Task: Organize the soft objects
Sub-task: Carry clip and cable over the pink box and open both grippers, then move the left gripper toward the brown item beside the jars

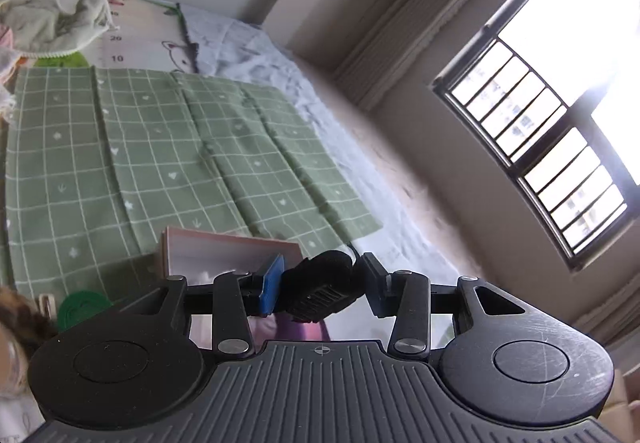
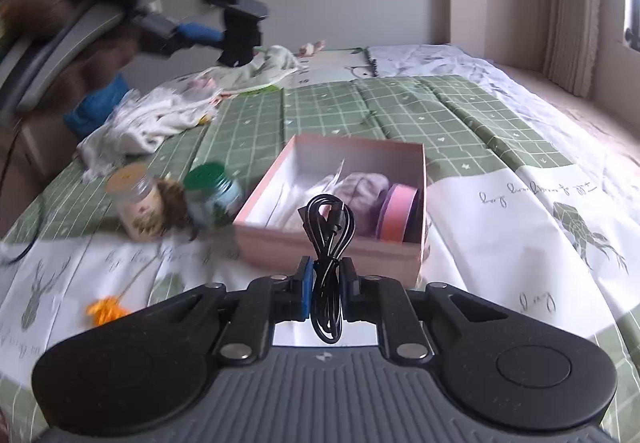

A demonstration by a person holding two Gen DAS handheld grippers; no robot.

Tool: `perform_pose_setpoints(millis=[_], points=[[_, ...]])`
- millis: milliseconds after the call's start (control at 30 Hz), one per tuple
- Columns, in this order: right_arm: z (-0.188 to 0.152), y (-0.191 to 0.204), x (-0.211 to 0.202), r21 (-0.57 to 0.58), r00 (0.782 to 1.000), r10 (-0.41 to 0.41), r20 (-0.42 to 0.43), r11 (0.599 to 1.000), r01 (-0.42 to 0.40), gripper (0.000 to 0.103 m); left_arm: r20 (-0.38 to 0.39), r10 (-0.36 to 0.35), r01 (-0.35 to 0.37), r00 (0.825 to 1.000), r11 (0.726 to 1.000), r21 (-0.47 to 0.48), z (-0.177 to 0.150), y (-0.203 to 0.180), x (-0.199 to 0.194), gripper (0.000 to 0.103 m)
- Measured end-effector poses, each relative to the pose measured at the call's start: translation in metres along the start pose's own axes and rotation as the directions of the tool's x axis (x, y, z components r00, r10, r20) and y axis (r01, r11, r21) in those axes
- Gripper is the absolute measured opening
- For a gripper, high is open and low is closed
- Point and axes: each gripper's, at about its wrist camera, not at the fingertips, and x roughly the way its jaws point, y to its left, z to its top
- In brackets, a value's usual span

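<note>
Soft clothes [image 2: 148, 119], pale and crumpled, lie in a heap at the far left of the bed [image 2: 540, 227], spilling onto the green checked cloth [image 2: 400, 111]. Above them in the right wrist view hangs the left tool [image 2: 236, 39], blurred, with a black object between its blue pads. The left wrist view shows that black ribbed object [image 1: 320, 289] sitting between the pads, the left pad against it and the right pad close beside it; whether it is firmly pinched I cannot tell for sure, though it looks held.

Below the clothes stand 2 jars, a tan-lidded jar [image 2: 136, 199] and a green-lidded jar [image 2: 212, 191], with something brown and fuzzy [image 2: 174, 203] between them. An orange flower [image 2: 106, 311] lies nearer, on the white printed sheet.

Right of the jars sits an open pink box [image 2: 340, 203] holding a purple soft item [image 2: 364, 187] and a pink roll [image 2: 396, 211].

In front of the box, the right tool [image 2: 326, 289] is nearly closed, clamping a coiled black cable [image 2: 330, 243] upright between its pads.
</note>
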Motion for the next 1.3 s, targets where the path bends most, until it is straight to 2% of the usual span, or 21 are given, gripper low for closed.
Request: perform_pose_setpoints(millis=[100,133,200,233,267,333,400,467,500,567,667,733,800,867,967,1033,1100,1167,1233,1267,1300], points=[[0.028,-0.006,0.022,0.031,1.0,-0.007,0.01,0.999,0.007,0.013,0.0,0.1,-0.099,0.995,0.989,0.106,0.008,-0.012,0.02,0.046],[0.039,-0.009,0.03,0.041,1.0,-0.013,0.012,0.999,0.012,0.013,0.001,0.109,-0.109,0.994,0.986,0.124,0.01,-0.014,0.027,0.046],[0.059,-0.018,0.049,0.074,1.0,0.025,0.013,0.997,-0.026,0.015,-0.074,0.042,-0.035,0.996,0.995,0.092,0.012,-0.014,0.041,0.046],[0.068,-0.023,0.059,0.095,0.999,0.042,-0.007,0.995,-0.041,0.024,-0.124,0.015,-0.007,0.992,0.998,0.068,0.01,-0.011,0.048,0.047],[0.076,-0.027,0.071,0.122,0.999,0.041,-0.031,0.992,-0.037,0.035,-0.149,0.023,-0.014,0.988,0.998,0.064,0.006,-0.01,0.055,0.047],[0.081,-0.03,0.086,0.152,0.999,0.011,-0.039,0.988,-0.005,0.041,-0.1,0.062,-0.054,0.993,0.995,0.083,-0.004,-0.006,0.058,0.046],[0.072,-0.024,0.092,0.13,0.998,-0.035,-0.045,0.991,0.041,0.041,-0.092,0.1,-0.091,0.991,0.992,0.09,-0.015,0.002,0.064,0.046],[0.056,-0.015,0.094,0.091,0.996,-0.068,-0.058,0.993,0.073,0.042,-0.142,0.096,-0.089,0.985,0.994,0.056,-0.027,0.017,0.073,0.046],[0.046,-0.009,0.095,0.065,0.994,-0.087,-0.066,0.994,0.092,0.042,-0.142,0.108,-0.102,0.984,0.993,0.051,-0.033,0.022,0.075,0.046],[0.028,0.0,0.093,0.018,0.991,-0.111,-0.071,0.993,0.113,0.042,-0.119,0.111,-0.105,0.987,0.993,0.053,-0.046,0.033,0.068,0.046],[0.005,0.012,0.086,-0.02,0.992,-0.109,-0.061,0.994,0.108,0.048,-0.154,0.121,-0.112,0.981,0.991,0.066,-0.061,0.05,0.042,0.046],[-0.006,0.016,0.079,-0.022,0.994,-0.092,-0.053,0.996,0.091,0.053,-0.209,0.135,-0.12,0.969,0.989,0.083,-0.072,0.063,0.017,0.046],[-0.016,0.02,0.074,-0.02,0.997,-0.067,-0.049,0.998,0.066,0.056,-0.248,0.191,-0.162,0.95,0.978,0.131,-0.089,0.075,-0.013,0.046],[-0.025,0.027,0.069,-0.033,0.997,-0.055,-0.048,0.998,0.053,0.056,-0.293,0.272,-0.227,0.917,0.958,0.178,-0.111,0.091,-0.041,0.046],[-0.031,0.04,0.068,-0.081,0.997,-0.073,-0.028,0.994,0.07,0.056,-0.369,0.341,-0.299,0.865,0.939,0.167,-0.134,0.118,-0.076,0.046],[-0.03,0.051,0.065,-0.118,0.998,-0.068,-0.015,0.991,0.066,0.056,-0.388,0.366,-0.337,0.846,0.931,0.144,-0.135,0.135,-0.098,0.046],[-0.019,0.063,0.063,-0.146,0.999,-0.02,-0.042,0.989,0.013,0.056,-0.373,0.403,-0.38,0.836,0.915,0.137,-0.125,0.147,-0.117,0.046],[0.003,0.076,0.065,-0.148,0.992,0.067,-0.109,0.986,-0.083,0.056,-0.332,0.437,-0.413,0.836,0.899,0.145,-0.108,0.158,-0.131,0.046],[0.033,0.097,0.082,-0.155,0.955,0.161,-0.25,0.967,-0.204,0.057,-0.275,0.438,-0.416,0.856,0.899,0.138,-0.085,0.174,-0.137,0.046],[0.046,0.11,0.093,-0.157,0.932,0.183,-0.312,0.958,-0.241,0.057,-0.254,0.43,-0.412,0.866,0.903,0.123,-0.074,0.183,-0.138,0.046],[0.057,0.123,0.103,-0.17,0.919,0.182,-0.349,0.952,-0.253,0.057,-0.232,0.423,-0.412,0.876,0.906,0.095,-0.064,0.195,-0.138,0.046]])
